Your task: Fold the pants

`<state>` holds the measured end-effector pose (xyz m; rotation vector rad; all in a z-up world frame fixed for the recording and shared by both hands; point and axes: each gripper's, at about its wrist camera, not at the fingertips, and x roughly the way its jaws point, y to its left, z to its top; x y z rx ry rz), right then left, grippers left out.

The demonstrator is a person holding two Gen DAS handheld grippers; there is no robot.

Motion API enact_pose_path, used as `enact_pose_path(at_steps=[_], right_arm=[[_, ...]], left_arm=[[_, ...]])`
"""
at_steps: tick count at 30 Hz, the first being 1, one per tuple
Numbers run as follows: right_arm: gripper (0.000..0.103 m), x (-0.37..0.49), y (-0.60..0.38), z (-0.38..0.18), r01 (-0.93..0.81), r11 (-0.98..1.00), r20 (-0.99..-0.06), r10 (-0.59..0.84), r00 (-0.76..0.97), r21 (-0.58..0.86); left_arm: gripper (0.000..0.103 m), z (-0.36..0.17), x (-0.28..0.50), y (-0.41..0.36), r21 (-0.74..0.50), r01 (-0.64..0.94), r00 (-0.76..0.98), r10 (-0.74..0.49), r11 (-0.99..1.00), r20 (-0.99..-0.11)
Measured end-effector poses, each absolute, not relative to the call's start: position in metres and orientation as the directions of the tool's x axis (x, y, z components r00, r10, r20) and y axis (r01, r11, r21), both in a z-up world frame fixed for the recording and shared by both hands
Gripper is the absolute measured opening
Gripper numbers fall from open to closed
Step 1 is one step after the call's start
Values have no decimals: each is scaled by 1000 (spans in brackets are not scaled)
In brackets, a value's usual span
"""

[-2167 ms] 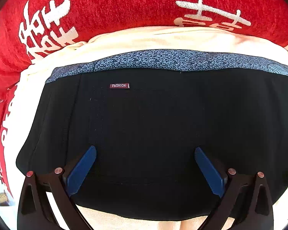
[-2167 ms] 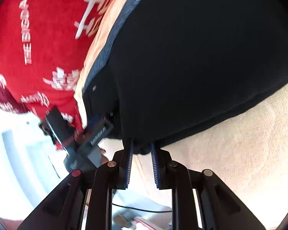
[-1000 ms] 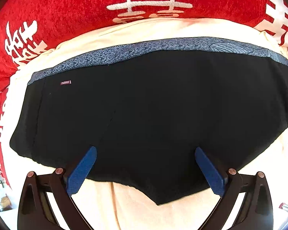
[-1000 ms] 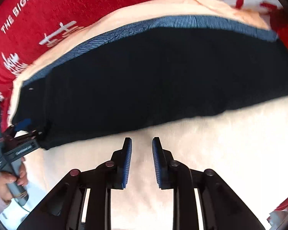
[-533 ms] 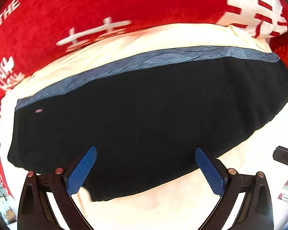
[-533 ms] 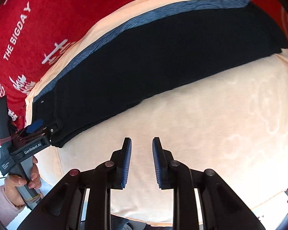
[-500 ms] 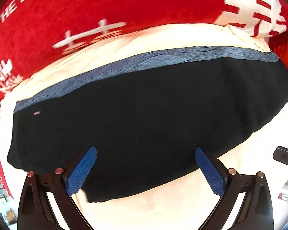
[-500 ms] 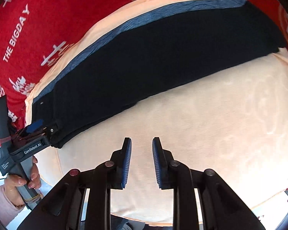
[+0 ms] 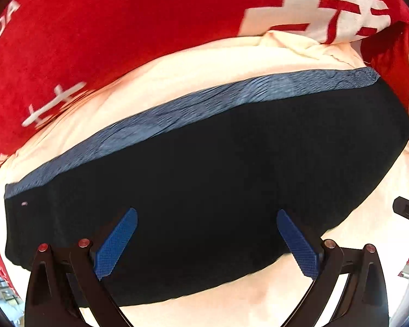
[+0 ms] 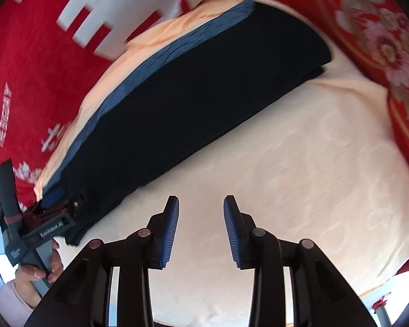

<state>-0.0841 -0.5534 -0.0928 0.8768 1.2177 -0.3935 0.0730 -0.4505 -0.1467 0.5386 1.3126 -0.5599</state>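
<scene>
Black pants (image 9: 218,179) with a blue-grey waistband (image 9: 193,109) lie folded into a long flat band on a cream cloth (image 9: 259,297). My left gripper (image 9: 205,241) is wide open and empty, hovering over the near edge of the pants. In the right wrist view the pants (image 10: 193,103) run diagonally from lower left to upper right. My right gripper (image 10: 200,229) is open and empty over bare cream cloth (image 10: 300,179), apart from the pants. The left gripper (image 10: 54,204) shows at the pants' lower-left end.
A red blanket with white characters (image 9: 122,27) lies behind the cream cloth. A red embroidered cushion (image 10: 381,41) sits at the right. The cream cloth's edge (image 10: 327,308) drops off near the bottom of the right wrist view.
My right gripper has opened wider and pulled back from the pants toward the right. My left gripper stays wide open and has shifted rightward along the pants. The pants lie still.
</scene>
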Motion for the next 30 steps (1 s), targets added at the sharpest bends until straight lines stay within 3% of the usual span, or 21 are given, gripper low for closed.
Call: enact_pose_path(at_steps=[10, 15, 16, 17, 19, 24, 27, 30], right_arm=[[38, -104, -624, -101, 780, 540, -937, 44, 347, 315], [37, -94, -649, -105, 782, 497, -907, 24, 421, 376], [20, -90, -650, -103, 776, 506, -904, 17, 428, 377], [12, -86, -650, -99, 768, 525, -902, 1, 431, 368], [10, -80, -647, -86, 740, 586, -900, -41, 433, 329], [15, -77, -648, -96, 754, 623, -949, -58, 309, 207], [25, -90, -653, -92, 791, 564, -943, -61, 327, 238], [27, -101, -648, -82, 792, 547, -932, -60, 358, 269]], left_arm=[[103, -162, 59, -502, 23, 660, 133, -87, 751, -987], [103, -163, 56, -507, 19, 653, 132, -89, 757, -987], [103, -161, 56, -508, 25, 654, 138, -87, 756, -987], [103, -159, 55, -510, 36, 656, 150, -83, 754, -985], [103, -156, 50, -512, 43, 658, 154, -78, 752, -985], [103, -160, 52, -508, 31, 644, 139, -77, 764, -987], [103, -160, 49, -507, 34, 641, 145, -78, 767, -986], [103, -161, 52, -505, 31, 632, 144, -78, 774, -987]])
